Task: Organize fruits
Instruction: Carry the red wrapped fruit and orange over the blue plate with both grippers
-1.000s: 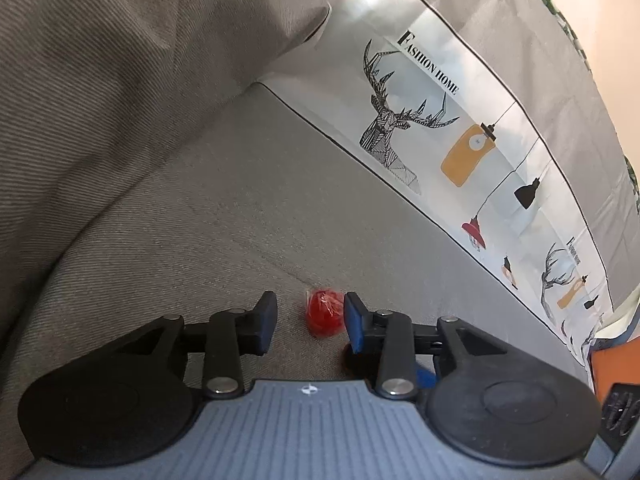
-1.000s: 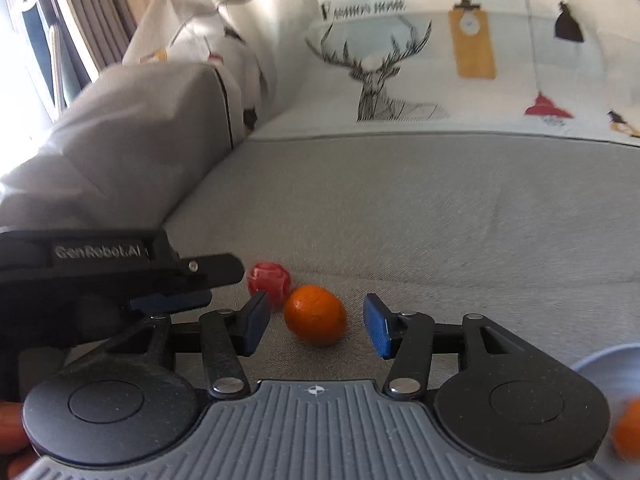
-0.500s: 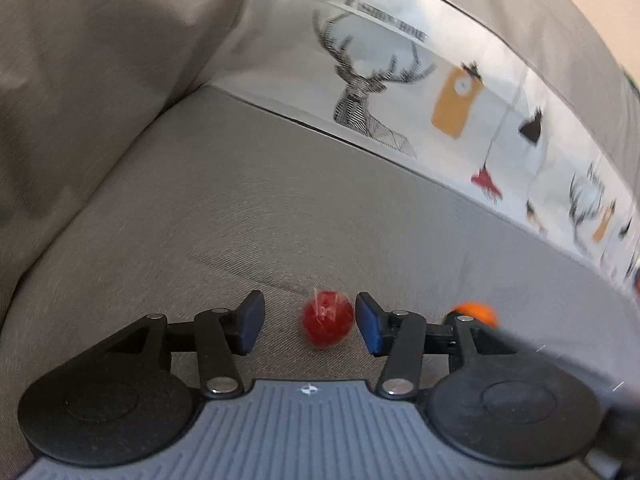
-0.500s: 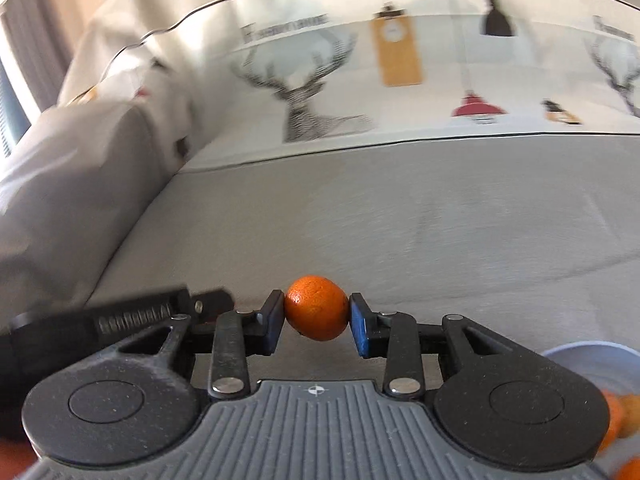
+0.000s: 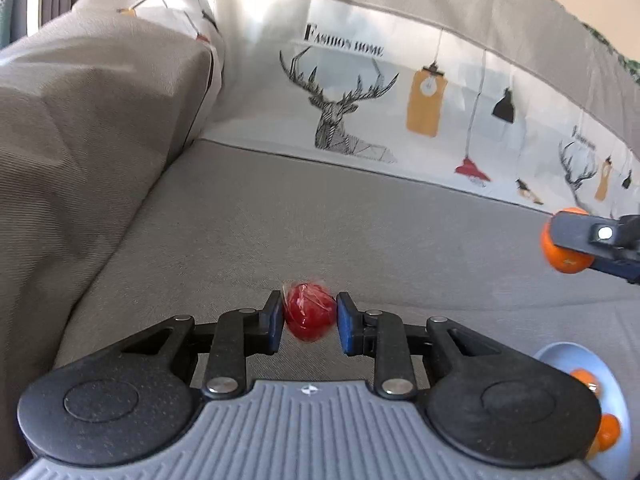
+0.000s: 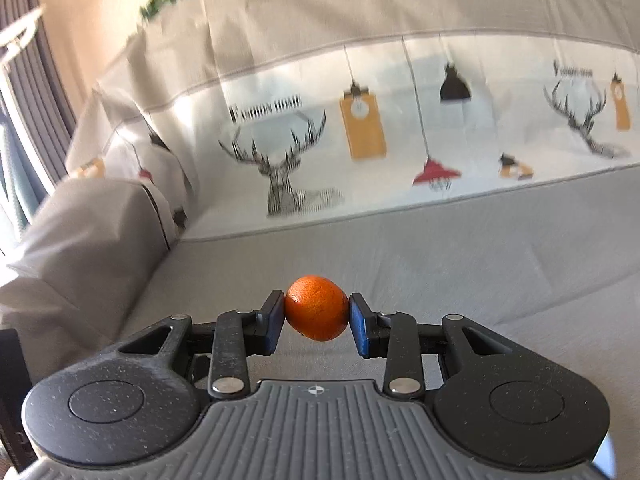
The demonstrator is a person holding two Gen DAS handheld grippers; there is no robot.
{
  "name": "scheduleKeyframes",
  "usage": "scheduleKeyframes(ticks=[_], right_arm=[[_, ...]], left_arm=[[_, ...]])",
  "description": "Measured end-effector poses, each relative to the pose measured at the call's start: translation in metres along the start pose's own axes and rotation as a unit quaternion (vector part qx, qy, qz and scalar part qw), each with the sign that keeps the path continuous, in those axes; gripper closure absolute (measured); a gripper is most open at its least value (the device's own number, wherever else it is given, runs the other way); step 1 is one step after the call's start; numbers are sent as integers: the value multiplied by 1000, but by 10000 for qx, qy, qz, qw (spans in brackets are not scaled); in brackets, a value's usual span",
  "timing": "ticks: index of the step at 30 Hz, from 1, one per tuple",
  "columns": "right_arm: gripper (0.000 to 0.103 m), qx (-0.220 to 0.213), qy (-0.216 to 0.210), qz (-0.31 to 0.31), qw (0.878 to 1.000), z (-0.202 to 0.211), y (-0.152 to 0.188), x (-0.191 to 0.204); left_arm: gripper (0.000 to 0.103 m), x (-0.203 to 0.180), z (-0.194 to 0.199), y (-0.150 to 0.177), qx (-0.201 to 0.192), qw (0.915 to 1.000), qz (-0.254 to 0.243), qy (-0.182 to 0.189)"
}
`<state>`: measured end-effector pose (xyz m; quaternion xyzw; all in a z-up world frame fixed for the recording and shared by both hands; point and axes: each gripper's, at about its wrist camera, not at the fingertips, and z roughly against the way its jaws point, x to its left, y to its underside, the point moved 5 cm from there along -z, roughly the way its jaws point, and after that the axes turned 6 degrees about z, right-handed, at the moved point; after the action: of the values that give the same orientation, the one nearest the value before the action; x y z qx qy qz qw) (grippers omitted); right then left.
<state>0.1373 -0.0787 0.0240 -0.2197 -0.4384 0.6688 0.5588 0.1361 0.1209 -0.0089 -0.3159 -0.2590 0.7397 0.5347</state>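
Red and wrapped in clear film, a small round fruit [image 5: 309, 317] is sitting between the blue pads [image 5: 347, 328] of the left claw [image 5: 308, 322] — the jaws are closing on it, and the pads are touching its sides. Below it is lying the grey sofa seat [image 5: 320, 232].

Clamped in the right claw [image 6: 317, 320] is an orange [image 6: 316, 307], its two blue pads pressing on either side, and the fruit is hanging clear above the seat. From the left wrist view that same orange [image 5: 566, 258] is showing over the seat at the far right, half hidden by a black finger.

Resting on the seat toward the near right corner is a grey bowl [image 5: 568, 354] — more oranges [image 5: 608, 432] are lying inside it. Behind the seat a printed cover [image 5: 360, 92] with deer heads and hanging lamps is draping the sofa back.
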Motion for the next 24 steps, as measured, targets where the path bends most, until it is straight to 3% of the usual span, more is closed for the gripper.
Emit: scheduleKeyframes(ticks=[9, 14, 20, 24], right_arm=[[67, -196, -48, 23, 9998, 95, 8, -30], [67, -235, -67, -89, 9997, 140, 39, -57], [67, -154, -38, -291, 9994, 157, 79, -85], [67, -116, 127, -121, 9998, 158, 89, -99]], left_arm=[[73, -23, 77, 16, -240, 9970, 239, 700], [73, -42, 111, 37, -150, 9925, 312, 1174], [73, -77, 130, 70, 28, 9897, -182, 1419], [73, -93, 128, 83, -31, 9891, -683, 1304]])
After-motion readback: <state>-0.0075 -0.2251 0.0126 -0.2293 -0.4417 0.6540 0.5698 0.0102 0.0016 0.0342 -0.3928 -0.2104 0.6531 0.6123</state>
